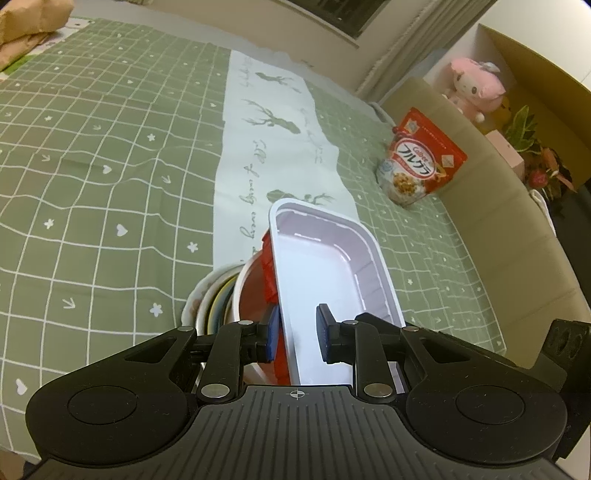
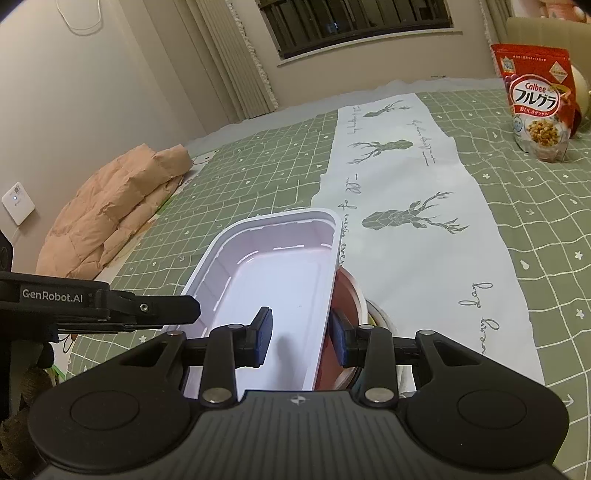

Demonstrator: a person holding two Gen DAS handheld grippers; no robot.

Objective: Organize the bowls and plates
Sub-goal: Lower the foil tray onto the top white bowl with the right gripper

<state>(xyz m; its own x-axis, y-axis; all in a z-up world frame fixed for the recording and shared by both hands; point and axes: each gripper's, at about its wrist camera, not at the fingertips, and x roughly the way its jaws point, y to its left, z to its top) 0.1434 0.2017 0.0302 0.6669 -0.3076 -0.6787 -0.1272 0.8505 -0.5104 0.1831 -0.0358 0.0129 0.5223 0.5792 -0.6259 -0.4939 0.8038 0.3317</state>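
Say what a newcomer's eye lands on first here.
The white rectangular tray, front and centre, tilted above a red-lined bowl, with both grippers straddling its side walls. Next, the red cereal bag standing far right on the green checked cloth.

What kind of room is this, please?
Probably a room in a home, a living or dining space: a table with a green checked tablecloth, a bag of cereal, a pink plush toy behind a beige sofa back, and a curtained window.
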